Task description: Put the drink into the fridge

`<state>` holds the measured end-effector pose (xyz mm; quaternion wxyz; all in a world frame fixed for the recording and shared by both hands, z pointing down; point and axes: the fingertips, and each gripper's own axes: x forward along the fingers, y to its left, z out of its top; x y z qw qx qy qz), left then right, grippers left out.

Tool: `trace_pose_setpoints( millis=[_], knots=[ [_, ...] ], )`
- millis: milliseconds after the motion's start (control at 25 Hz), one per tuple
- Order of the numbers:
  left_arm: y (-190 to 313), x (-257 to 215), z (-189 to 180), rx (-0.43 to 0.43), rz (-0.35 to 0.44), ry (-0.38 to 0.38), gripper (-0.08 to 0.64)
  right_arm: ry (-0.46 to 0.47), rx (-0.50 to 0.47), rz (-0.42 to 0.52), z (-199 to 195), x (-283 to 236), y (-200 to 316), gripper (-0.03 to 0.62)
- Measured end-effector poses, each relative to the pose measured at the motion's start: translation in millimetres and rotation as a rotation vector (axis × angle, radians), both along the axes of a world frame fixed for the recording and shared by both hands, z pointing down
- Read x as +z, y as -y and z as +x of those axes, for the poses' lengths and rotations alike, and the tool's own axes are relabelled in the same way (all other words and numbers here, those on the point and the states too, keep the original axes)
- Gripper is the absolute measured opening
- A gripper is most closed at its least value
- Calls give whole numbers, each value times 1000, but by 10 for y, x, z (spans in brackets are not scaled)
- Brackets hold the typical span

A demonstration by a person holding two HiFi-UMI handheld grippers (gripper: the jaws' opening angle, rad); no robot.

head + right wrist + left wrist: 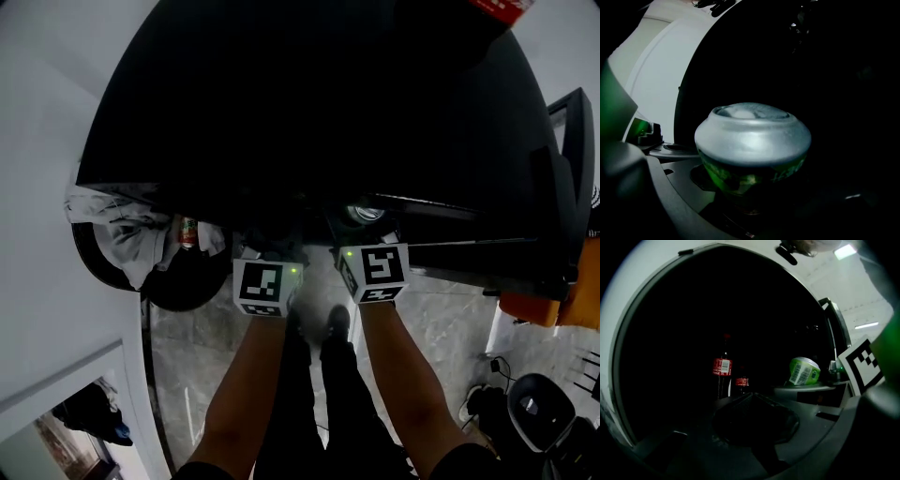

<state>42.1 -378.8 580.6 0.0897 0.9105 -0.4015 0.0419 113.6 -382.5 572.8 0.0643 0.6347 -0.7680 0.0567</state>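
- While the right claw (752,192) hangs close before the dark fridge (309,112), it is clamped on the green drink can (752,140), which is held upright
- Left claw (751,404), also before the fridge, is closed with nothing in it
- Two cola bottles (723,369) stand upright in the fridge's dark

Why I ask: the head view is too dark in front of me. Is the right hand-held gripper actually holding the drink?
Observer: Yes; the right hand-held gripper is shut on a silver-topped green can.
Operator: Anything ahead?
Observer: The left gripper view shows two red-labelled bottles upright in the dark.
Operator: And the left hand-held gripper?
Observer: Jaws together, nothing between them.
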Motion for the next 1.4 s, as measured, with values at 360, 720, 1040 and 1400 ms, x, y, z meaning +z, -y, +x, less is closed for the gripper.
trace_pose_setpoints(
  millis=[360,720,1040,1400],
  knots=[
    [200,53,92,-1,12,8,11,-20,52,-58,88,320,183,354],
    [221,67,74,-5,16,8,11,-39,64,-107,86,489,254,354],
    [294,150,62,-15,3,19,11,-48,63,-116,24,513,325,354],
    [348,210,46,-23,-22,26,11,-65,63,-132,13,568,358,354]
  ],
)
